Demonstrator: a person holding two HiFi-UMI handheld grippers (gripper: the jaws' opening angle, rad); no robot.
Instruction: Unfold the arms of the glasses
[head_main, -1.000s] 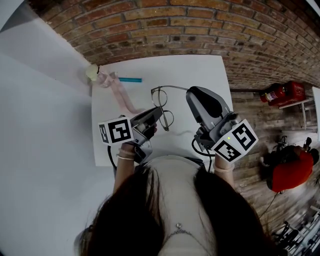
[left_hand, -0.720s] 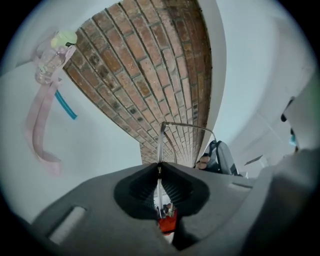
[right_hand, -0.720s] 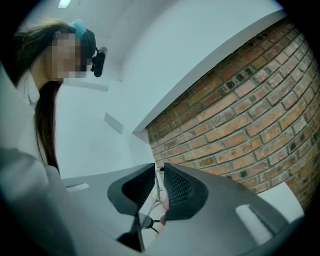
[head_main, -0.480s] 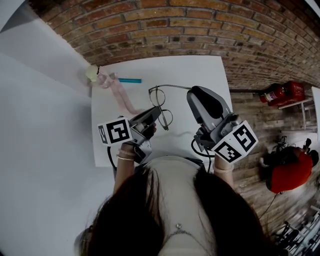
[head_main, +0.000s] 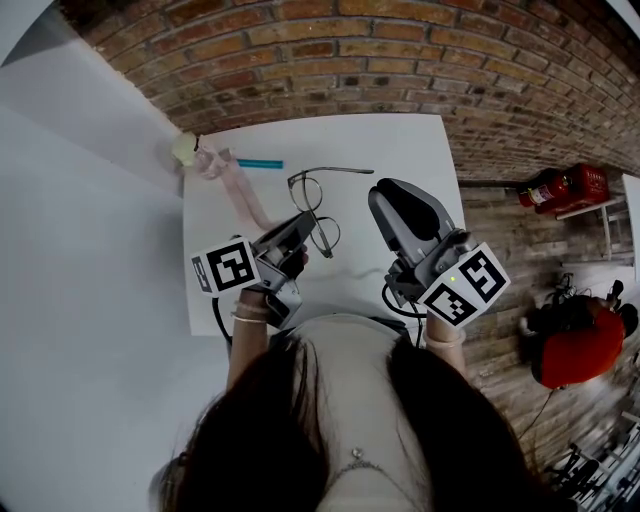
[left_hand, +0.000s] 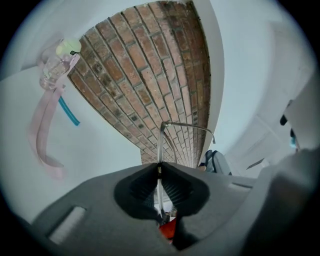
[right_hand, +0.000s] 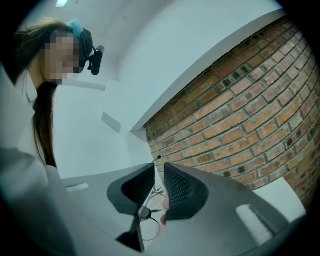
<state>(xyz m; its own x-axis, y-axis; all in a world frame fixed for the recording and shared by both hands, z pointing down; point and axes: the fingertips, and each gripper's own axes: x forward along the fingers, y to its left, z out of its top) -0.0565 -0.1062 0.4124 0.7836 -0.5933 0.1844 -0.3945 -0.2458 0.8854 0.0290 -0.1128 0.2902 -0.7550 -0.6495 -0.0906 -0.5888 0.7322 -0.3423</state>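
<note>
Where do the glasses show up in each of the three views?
Head view: the glasses sit at picture centre, gripped by the left gripper.
Left gripper view: edge-on at centre, rising from between the shut jaws, with one arm reaching right.
Right gripper view: low centre, seen through the gap between the jaws.
Shared landmark: the brick wall.

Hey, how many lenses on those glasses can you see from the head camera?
2. The far lens lies over the white table. The near lens is right beside the tip of the left gripper.
</note>
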